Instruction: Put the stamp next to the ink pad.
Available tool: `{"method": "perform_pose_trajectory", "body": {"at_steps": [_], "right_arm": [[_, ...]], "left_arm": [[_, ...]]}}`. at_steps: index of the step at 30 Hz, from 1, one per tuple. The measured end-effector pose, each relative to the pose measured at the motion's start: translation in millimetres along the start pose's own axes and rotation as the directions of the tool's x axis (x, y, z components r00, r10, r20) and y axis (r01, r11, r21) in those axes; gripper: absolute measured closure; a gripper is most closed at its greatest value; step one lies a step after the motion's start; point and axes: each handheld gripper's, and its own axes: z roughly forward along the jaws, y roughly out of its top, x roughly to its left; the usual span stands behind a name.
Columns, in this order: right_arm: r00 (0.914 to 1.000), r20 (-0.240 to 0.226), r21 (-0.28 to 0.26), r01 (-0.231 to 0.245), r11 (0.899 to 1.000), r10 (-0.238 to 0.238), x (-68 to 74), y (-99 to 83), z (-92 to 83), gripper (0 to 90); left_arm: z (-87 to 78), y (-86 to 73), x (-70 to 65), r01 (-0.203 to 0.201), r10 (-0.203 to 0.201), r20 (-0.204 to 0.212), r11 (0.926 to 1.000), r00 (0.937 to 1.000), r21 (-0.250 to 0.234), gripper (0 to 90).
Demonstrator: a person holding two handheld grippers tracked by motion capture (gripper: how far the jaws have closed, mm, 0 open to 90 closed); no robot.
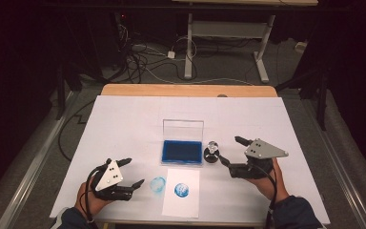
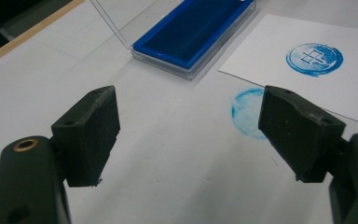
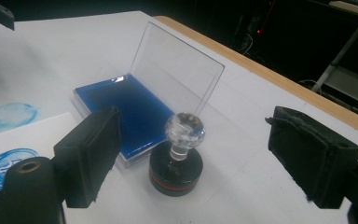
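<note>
On the white counter (image 1: 124, 124) a round stamp (image 1: 211, 152) with a black base and a clear faceted knob stands upright, just beside the 3 o'clock edge of an open blue ink pad (image 1: 183, 151) whose clear lid (image 1: 183, 129) stands up at its far side. The right gripper (image 1: 230, 155) is released, its fingers (image 3: 91, 149) spread wide; in the right gripper view the stamp sits ahead of them, nearer the left-hand finger, touching neither. From above, the stamp lies at about 9 o'clock from that gripper. The left gripper (image 1: 131, 172) is also released, empty, resting on the counter. At its 3 o'clock lies a pale blue smudge (image 1: 157, 183) on the counter, then a white sheet (image 1: 182, 193) bearing a round blue print (image 1: 181, 190).
</note>
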Motion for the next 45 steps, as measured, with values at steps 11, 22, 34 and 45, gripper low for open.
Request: {"method": "perform_pose_trajectory", "body": {"at_steps": [11,22,34,45], "right_arm": [[0.9999,-0.011,-0.012,0.011,1.0,-0.011,5.3,-0.8,-13.7,17.5],[0.9996,-0.004,-0.015,0.029,0.999,-0.029,9.7,-5.1,-26.5,18.3],[0.9993,0.014,-0.006,0.035,0.999,-0.035,8.8,-16.4,-39.6,18.2],[0.9983,0.042,0.003,0.04,0.999,-0.04,9.5,-35.5,-48.3,17.9]], "left_arm": [[-0.8,-1.0,-1.4,-0.006,0.006,-0.004,1.0,1.0,0.006,19.6],[-1.0,-1.5,-2.4,-0.011,0.011,-0.003,0.9999,0.9999,0.012,19.6],[0.0,-1.8,-1.9,-0.01,0.01,-0.003,0.9998,0.9999,0.015,19.6],[1.8,-2.2,-0.8,-0.007,0.007,0.001,0.9998,1.0,0.02,19.6]]}}
